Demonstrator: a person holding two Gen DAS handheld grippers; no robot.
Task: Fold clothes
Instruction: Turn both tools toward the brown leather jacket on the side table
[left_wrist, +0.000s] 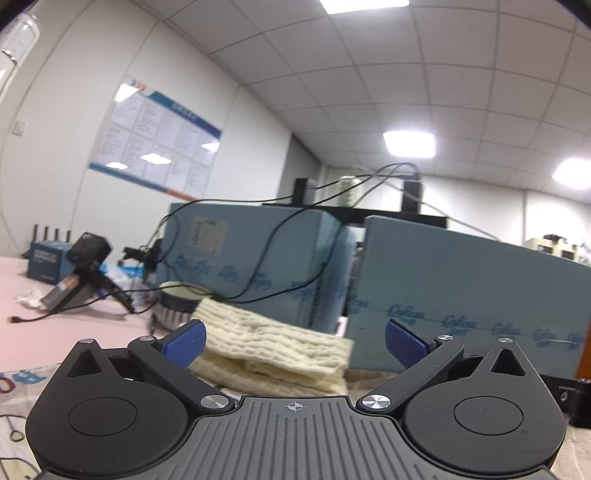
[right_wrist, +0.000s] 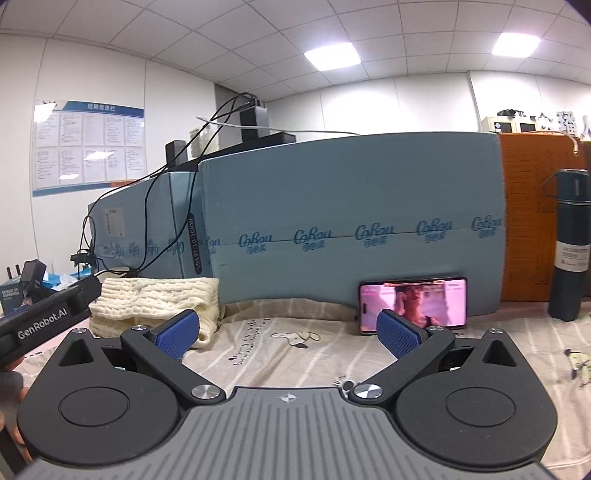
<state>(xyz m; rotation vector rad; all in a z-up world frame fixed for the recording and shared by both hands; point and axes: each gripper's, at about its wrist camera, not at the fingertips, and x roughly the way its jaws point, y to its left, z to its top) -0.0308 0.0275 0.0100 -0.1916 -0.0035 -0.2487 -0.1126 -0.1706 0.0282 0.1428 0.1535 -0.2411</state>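
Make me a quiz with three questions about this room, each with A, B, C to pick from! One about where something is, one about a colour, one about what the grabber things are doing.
1. Where does the phone stand?
A. Leaning against the blue foam board
B. Flat on the sweater
C. Inside a box

2. What colour is the folded knit sweater?
A. Red
B. Cream
C. Black

3. What are the left gripper and right gripper doing?
A. Both open, holding nothing
B. Both shut on the sweater
C. One holds the phone

Answers:
1. A, the phone stands on edge on the patterned sheet, its back to the board.
2. B, the knit is pale cream in both views.
3. A, each pair of blue pads stands wide apart with nothing between.
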